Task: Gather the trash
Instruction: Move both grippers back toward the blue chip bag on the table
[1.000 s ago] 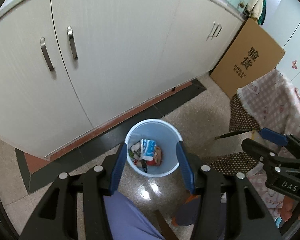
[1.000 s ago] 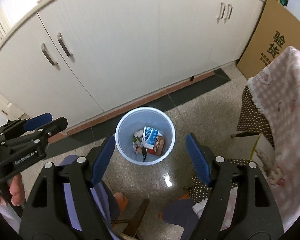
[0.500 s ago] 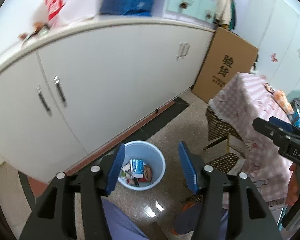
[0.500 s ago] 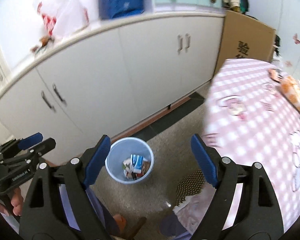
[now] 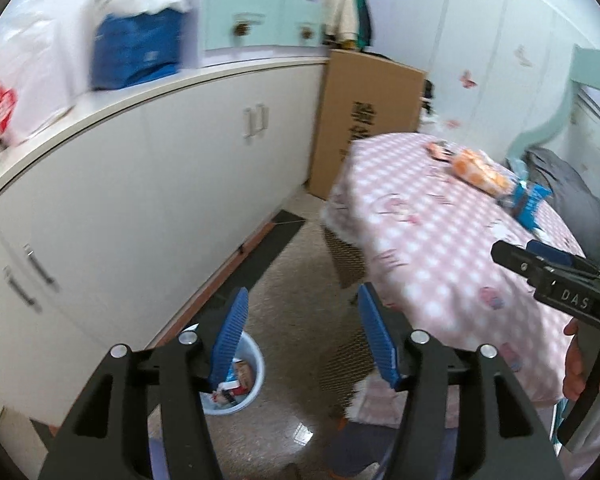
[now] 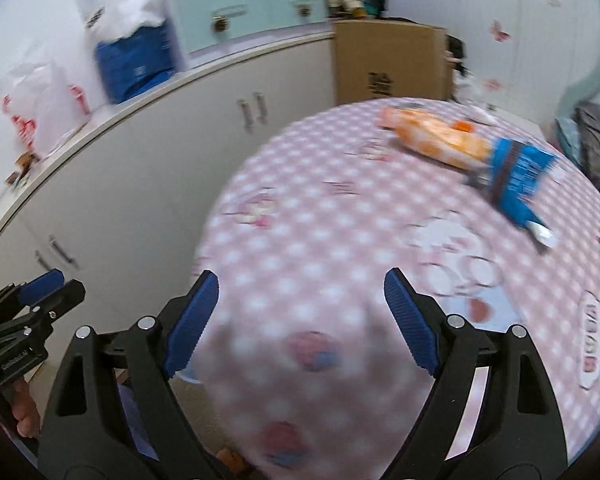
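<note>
A light blue bin with wrappers in it stands on the floor by the cabinets, partly hidden behind my left gripper's finger. My left gripper is open and empty, high above the floor beside the pink checked table. An orange wrapper and a blue wrapper lie on the far part of the table. My right gripper hovers over the table's near edge, well short of both wrappers. Its jaws are opening and nothing is between them.
White floor cabinets run along the left, with plastic bags on their counter. A tall cardboard box leans at the cabinets' far end. A brown dotted seat shows under the cloth. Grey fabric lies beyond the table.
Both grippers rose from just over the bin and swung right toward the table. The bin slid to the lower left of view, and the right jaws spread wider.
</note>
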### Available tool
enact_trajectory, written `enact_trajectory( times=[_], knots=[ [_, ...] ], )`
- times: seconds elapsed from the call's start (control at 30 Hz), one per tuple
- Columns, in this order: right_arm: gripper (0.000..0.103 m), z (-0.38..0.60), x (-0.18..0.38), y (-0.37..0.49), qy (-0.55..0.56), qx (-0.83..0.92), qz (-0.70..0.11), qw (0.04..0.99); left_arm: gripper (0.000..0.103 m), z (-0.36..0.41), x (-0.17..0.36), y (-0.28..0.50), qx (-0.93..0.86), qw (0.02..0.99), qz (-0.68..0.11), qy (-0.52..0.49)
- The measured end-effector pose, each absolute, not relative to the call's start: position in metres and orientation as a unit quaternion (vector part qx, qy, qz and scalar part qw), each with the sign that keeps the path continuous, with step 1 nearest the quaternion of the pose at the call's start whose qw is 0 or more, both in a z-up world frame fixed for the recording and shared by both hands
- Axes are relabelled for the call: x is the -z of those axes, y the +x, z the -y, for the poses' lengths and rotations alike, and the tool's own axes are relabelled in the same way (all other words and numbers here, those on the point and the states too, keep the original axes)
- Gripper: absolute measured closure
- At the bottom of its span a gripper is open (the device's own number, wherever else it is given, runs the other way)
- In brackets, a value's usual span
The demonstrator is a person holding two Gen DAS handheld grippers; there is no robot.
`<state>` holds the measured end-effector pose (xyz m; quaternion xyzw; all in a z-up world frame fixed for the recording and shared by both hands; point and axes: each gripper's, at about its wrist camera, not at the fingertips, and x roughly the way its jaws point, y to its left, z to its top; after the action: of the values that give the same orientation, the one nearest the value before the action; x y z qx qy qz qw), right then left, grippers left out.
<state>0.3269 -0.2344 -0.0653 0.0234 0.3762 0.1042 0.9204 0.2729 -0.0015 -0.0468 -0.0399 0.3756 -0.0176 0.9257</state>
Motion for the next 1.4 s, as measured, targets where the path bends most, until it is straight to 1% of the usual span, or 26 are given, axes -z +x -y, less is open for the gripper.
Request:
enact_trajectory(
  times=[0.27, 0.5, 0.57, 0.97, 1.0, 1.03, 1.07, 1.13, 1.23, 1.4],
  knots=[
    [0.019, 0.319, 0.070, 0.323, 0.051, -0.020, -0.386, 0.921, 0.045, 0.082, 0.052, 0.301, 0.100, 0.917, -0.387, -0.004],
    [0.019, 0.371, 0.071, 0.330, 0.057, 0.027, -0.394, 0.917, 0.043, 0.141, 0.059, 0.319, 0.150, 0.904, -0.399, 0.022],
    [0.019, 0.383, 0.072, 0.337, 0.056, 0.029, -0.398, 0.915, 0.040, 0.152, 0.062, 0.324, 0.158, 0.900, -0.406, 0.024],
    [0.020, 0.412, 0.092, 0.397, 0.028, 0.005, -0.425, 0.905, 0.032, 0.181, 0.075, 0.362, 0.162, 0.886, -0.434, 0.019],
    [0.024, 0.411, 0.093, 0.401, 0.023, 0.007, -0.425, 0.905, 0.032, 0.182, 0.076, 0.366, 0.161, 0.886, -0.435, 0.020],
    [0.031, 0.411, 0.094, 0.405, 0.019, 0.008, -0.429, 0.903, 0.031, 0.184, 0.076, 0.370, 0.162, 0.885, -0.436, 0.020],
    [0.035, 0.411, 0.093, 0.408, 0.013, 0.010, -0.427, 0.904, 0.030, 0.185, 0.076, 0.373, 0.162, 0.884, -0.438, 0.021],
    [0.067, 0.413, 0.092, 0.413, 0.008, 0.009, -0.425, 0.905, 0.029, 0.190, 0.077, 0.380, 0.161, 0.883, -0.441, 0.022],
    [0.075, 0.420, 0.091, 0.413, 0.018, 0.004, -0.424, 0.905, 0.028, 0.201, 0.077, 0.390, 0.164, 0.880, -0.445, 0.029],
    [0.076, 0.437, 0.089, 0.388, 0.030, 0.013, -0.416, 0.909, 0.023, 0.226, 0.072, 0.398, 0.182, 0.879, -0.438, 0.042]
  ],
)
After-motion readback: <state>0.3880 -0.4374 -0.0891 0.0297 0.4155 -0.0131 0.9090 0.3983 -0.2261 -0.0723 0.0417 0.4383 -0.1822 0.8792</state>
